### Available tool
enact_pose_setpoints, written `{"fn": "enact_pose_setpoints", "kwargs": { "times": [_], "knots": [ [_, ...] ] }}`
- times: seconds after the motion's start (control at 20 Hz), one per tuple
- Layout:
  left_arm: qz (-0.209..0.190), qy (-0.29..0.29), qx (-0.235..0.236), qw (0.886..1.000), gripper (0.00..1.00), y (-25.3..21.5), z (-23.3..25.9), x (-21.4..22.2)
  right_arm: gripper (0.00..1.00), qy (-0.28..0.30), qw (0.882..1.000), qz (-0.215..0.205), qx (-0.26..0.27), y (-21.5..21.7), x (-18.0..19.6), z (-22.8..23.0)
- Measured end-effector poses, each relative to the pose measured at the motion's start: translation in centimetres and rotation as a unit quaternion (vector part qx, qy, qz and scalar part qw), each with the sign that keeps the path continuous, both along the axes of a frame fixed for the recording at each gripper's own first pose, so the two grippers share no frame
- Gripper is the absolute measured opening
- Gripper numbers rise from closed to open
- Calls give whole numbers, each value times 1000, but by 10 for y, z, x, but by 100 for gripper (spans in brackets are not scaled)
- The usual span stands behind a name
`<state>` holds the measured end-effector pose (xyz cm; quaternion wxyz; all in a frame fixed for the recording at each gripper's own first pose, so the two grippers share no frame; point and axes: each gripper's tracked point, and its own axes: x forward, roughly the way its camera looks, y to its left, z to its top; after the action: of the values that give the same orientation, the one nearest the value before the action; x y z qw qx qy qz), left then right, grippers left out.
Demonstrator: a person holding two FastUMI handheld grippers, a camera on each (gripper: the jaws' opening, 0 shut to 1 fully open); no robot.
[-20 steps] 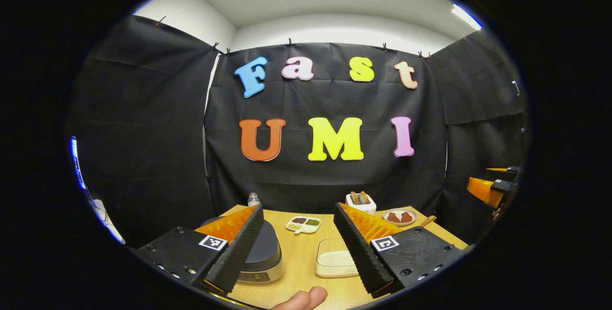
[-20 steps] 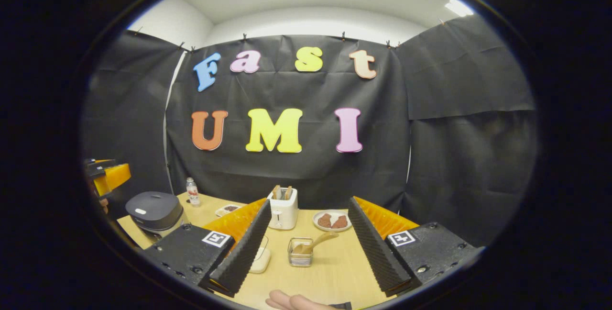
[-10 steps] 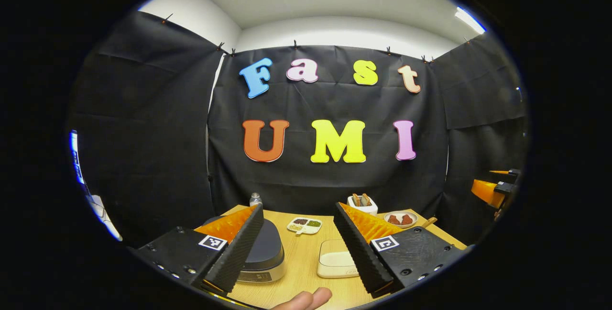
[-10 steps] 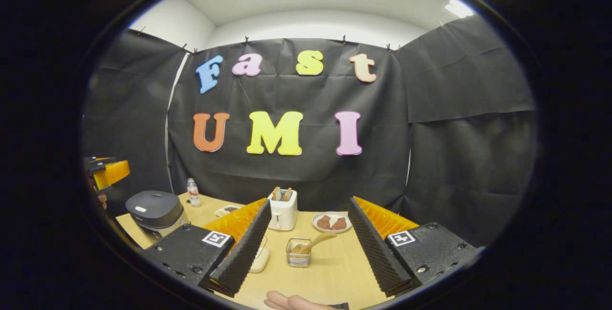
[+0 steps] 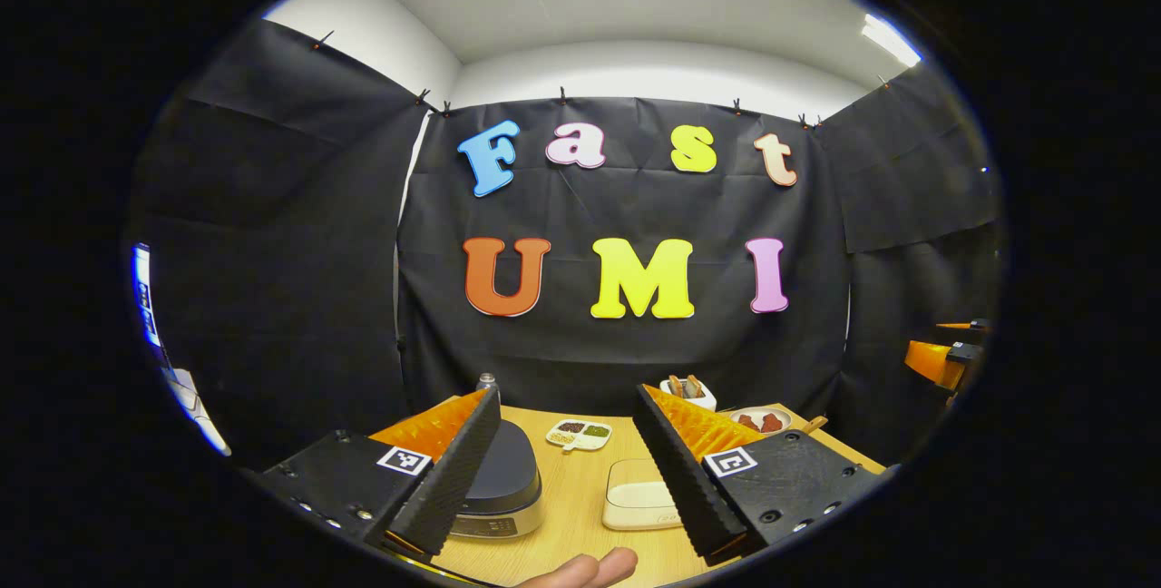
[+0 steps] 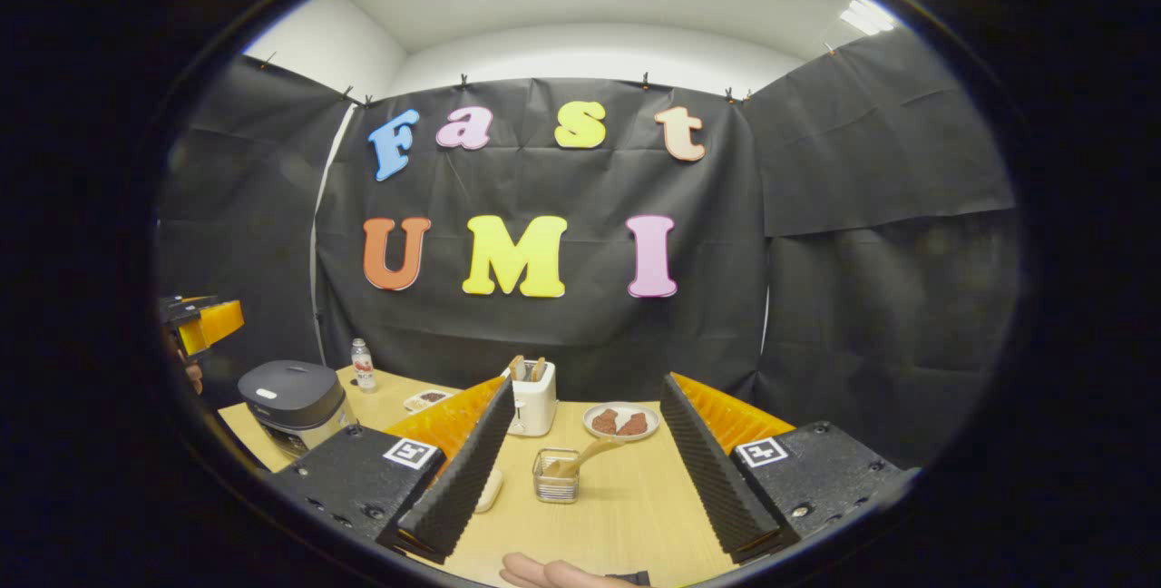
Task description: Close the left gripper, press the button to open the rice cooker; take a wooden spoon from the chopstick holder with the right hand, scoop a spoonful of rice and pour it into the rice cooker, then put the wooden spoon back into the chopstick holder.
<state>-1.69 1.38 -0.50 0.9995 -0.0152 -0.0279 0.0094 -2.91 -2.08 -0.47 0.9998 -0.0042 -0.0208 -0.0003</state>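
Two grippers hang above the table, both with fingers spread wide and nothing between them. The left gripper faces the rice cooker, which sits shut near the table's left front corner; judged from this, the first step has not begun, and the next move calls for pressing those fingers together before lowering them onto the lid button. The right gripper looks at the chopstick holder with the wooden spoon leaning in it, mid-table toward the front edge. The left gripper view adds a pale lidded box beside the cooker; the right gripper view shows a toaster clearly.
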Motion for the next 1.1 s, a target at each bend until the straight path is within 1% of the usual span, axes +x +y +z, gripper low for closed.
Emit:
{"fn": "enact_pose_setpoints", "kwargs": {
  "times": [0.1, 0.2, 0.25, 0.3, 0.35, 0.4, 0.5, 0.55, 0.6, 0.7, 0.75, 0.8, 0.9, 0.95, 1.1],
  "knots": [
    [3, 8, 0, 1000, 94, 3, -5, 5, 100, -1, 1000, 1, 1, -2, -1, -2],
    [16, 17, 4, 1000, 94, 14, -10, 8, 100, -1, 1000, 3, 3, -3, 1, -4],
    [21, 17, 9, 1000, 83, 17, -10, 12, 100, -1, 1000, 4, 4, -4, 3, -5],
    [22, 23, 13, 999, 83, 20, -14, 15, 100, -1, 1000, 4, 5, -5, 3, -5],
    [26, 30, 15, 999, 70, 24, -19, 17, 100, -1, 1000, 5, 6, -7, 4, -6],
    [31, 38, 19, 999, 73, 30, -24, 20, 100, -1, 1000, 5, 7, -8, 5, -6],
    [35, 52, 24, 998, 59, 37, -31, 27, 100, 0, 1000, 5, 11, -10, 7, -10],
    [35, 61, 23, 997, 35, 40, -35, 31, 100, 1, 1000, 6, 13, -10, 8, -12],
    [37, 67, 22, 997, 41, 43, -39, 35, 100, 3, 1000, 8, 14, -10, 10, -14],
    [35, 80, 11, 996, 24, 48, -47, 39, 100, 7, 1000, 10, 17, -11, 12, -19],
    [39, 92, 4, 995, 8, 53, -54, 43, 100, 10, 1000, 11, 17, -10, 14, -21],
    [43, 107, 1, 993, 4, 58, -63, 45, 100, 12, 1000, 11, 16, -10, 15, -23],
    [56, 131, 4, 990, 3, 70, -76, 47, 100, 14, 1000, 14, 13, -9, 17, -25],
    [66, 146, 0, 987, 0, 77, -85, 48, 100, 13, 1000, 17, 13, -7, 18, -26],
    [91, 200, -4, 976, 0, 98, -116, 62, 100, 15, 1000, 23, 10, -4, 21, -32]
  ]
}}
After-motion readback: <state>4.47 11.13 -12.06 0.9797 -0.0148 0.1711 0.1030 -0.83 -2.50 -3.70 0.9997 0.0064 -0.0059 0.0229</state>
